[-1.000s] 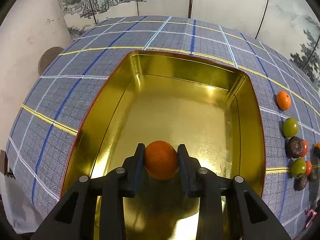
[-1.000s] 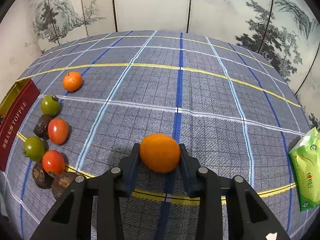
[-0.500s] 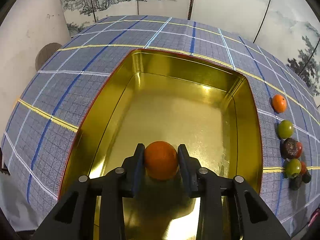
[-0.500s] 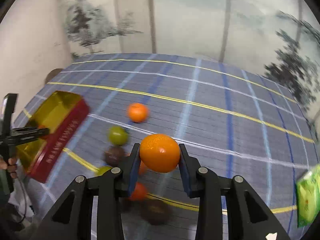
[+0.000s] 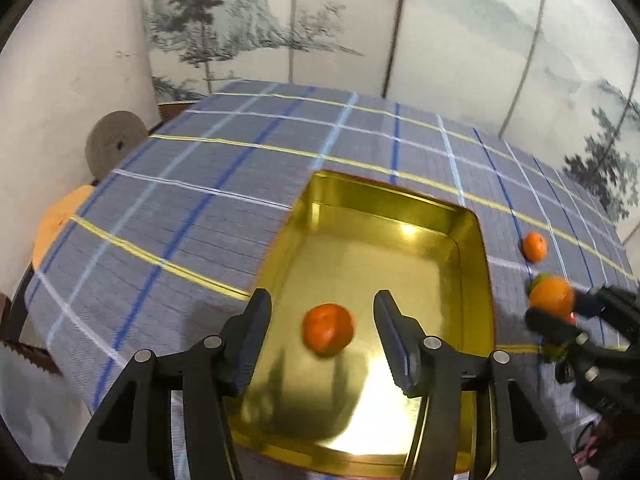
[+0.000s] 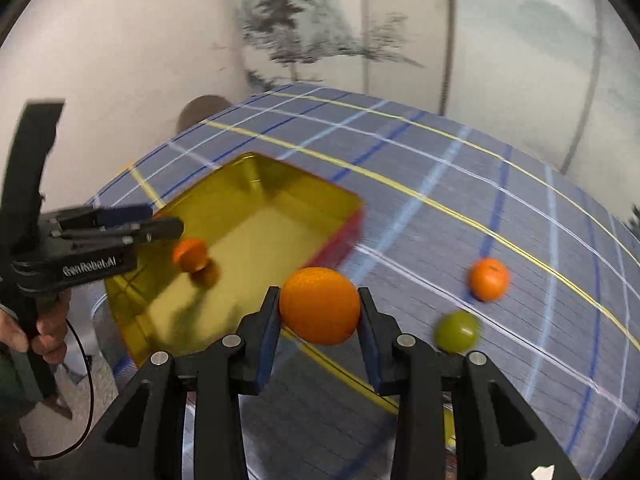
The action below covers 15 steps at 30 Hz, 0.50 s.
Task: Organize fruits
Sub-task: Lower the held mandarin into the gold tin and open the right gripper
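Note:
My left gripper point(image 5: 322, 330) hangs over the gold tin point(image 5: 472, 256), and its jaws are opening. A small orange point(image 5: 328, 329) lies blurred between them, clear of both pads, inside the tin. From the right wrist view the same orange point(image 6: 189, 255) sits by the tin's near left corner, under the left gripper point(image 6: 160, 224). My right gripper point(image 6: 319, 316) is shut on a larger orange point(image 6: 319, 305), just right of the tin's red side point(image 6: 344, 240). That held orange point(image 5: 551, 296) also shows at the right of the left wrist view.
On the blue plaid cloth point(image 6: 520, 216) right of the tin lie another orange point(image 6: 488, 279) and a green fruit point(image 6: 457, 331). A hand point(image 6: 44, 340) holds the left tool's handle at the left edge. A painted screen stands behind the table.
The left jaws have spread and let the small orange go into the tin, and the gripper has lifted. My right gripper has swung left with its orange, from the open cloth to beside the tin.

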{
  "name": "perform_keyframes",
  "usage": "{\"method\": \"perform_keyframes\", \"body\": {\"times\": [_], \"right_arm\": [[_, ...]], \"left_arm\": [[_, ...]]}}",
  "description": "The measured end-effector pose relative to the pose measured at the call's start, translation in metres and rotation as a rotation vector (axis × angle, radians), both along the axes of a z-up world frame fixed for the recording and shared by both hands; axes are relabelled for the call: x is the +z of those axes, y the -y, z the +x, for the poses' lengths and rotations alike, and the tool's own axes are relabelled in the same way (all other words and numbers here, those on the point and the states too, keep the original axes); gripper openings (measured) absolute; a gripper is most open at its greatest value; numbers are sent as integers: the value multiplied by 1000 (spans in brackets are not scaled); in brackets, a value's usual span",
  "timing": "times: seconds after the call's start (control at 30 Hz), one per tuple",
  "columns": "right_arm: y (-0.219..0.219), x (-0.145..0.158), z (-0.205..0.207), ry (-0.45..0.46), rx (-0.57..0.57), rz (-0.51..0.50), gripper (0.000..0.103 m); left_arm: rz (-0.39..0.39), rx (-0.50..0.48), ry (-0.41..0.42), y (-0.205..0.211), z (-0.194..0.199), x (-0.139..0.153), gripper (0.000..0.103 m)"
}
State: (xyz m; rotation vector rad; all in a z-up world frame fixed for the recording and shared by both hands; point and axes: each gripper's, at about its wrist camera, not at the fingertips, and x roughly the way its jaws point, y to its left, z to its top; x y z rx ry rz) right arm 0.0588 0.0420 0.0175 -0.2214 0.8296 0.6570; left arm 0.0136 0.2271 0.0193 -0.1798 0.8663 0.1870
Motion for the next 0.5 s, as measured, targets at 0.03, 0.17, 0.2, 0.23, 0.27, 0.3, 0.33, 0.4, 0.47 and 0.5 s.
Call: {"method": "perform_keyframes", "body": {"times": [0.03,0.17,0.2,0.23,0.27,0.3,0.33,0.4,0.47,0.5], "right_arm": [[-7,-1,-1,0,15,-5,33],[-35,-7,-4,-12,77,-23,33],[-43,-9,-5,-15,94,-28,33],[-48,-10,-5,-19,104,-31,33],[-53,-12,-5,-22,115,-37,33],[-60,-15,-5,-22,128,-47,33],[-63,-17,-6,-24,137,-52,33],[-73,-22,-6,-34,155,-64,33],[-82,-27,-7,-44,174,-82,33],[-86,-31,-8,-45,182,-95,33]], "left_arm": [[-4,20,4,-7,-3,2,55],[-11,82,2,-31,-13,3,57],[-11,94,-3,-36,-16,1,57],[-13,109,-10,-42,-18,-1,58],[-16,121,-16,-46,-21,-3,58],[-18,129,-18,-49,-23,-4,58],[-18,140,-25,-53,-27,-6,59],[-18,158,-38,-58,-31,-11,60],[-16,179,-52,-63,-34,-15,60],[-16,185,-57,-65,-35,-17,61]]}}
